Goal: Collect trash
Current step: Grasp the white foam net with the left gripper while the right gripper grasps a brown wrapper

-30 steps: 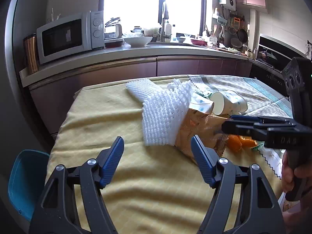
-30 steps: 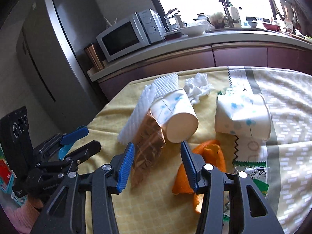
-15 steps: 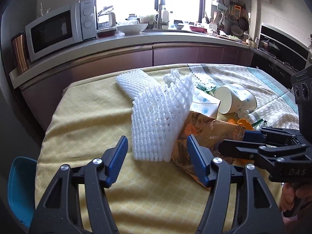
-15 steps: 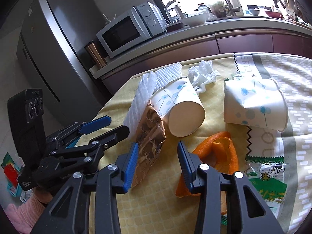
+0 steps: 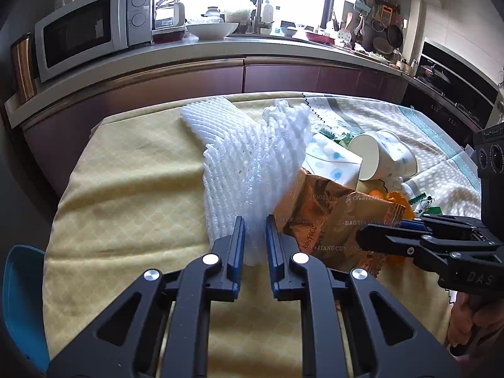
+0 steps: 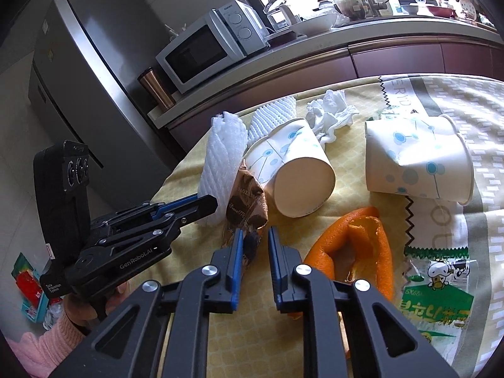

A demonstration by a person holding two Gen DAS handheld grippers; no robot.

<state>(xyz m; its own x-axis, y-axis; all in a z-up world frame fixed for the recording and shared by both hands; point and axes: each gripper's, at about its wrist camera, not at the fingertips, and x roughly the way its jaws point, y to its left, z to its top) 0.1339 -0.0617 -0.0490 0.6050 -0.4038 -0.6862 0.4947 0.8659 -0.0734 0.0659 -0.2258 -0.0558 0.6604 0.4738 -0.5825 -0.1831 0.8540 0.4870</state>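
Observation:
A white foam net (image 5: pixel 252 170) lies on the yellow tablecloth (image 5: pixel 126 204). My left gripper (image 5: pixel 254 236) is closing, and its pads pinch the net's near end. To its right lies a brown snack wrapper (image 6: pixel 247 201). My right gripper (image 6: pixel 255 245) is closing too, with the wrapper's crumpled near end between its pads. Behind lie two tipped paper cups (image 6: pixel 296 176) (image 6: pixel 415 160), a crumpled tissue (image 6: pixel 330 113), an orange peel (image 6: pixel 356 245) and a green packet (image 6: pixel 441 289). Each gripper shows in the other's view, side by side.
A kitchen counter with a microwave (image 5: pixel 85 28) runs behind the table, and a fridge (image 6: pixel 78 63) stands at the left. A blue chair (image 5: pixel 19 299) sits by the table's near left corner. A hand in a pink sleeve (image 6: pixel 47 340) holds the left gripper.
Both grippers went from wide open to nearly shut. The left one moved forward onto the foam net; the right one closed around the brown wrapper's end with little travel.

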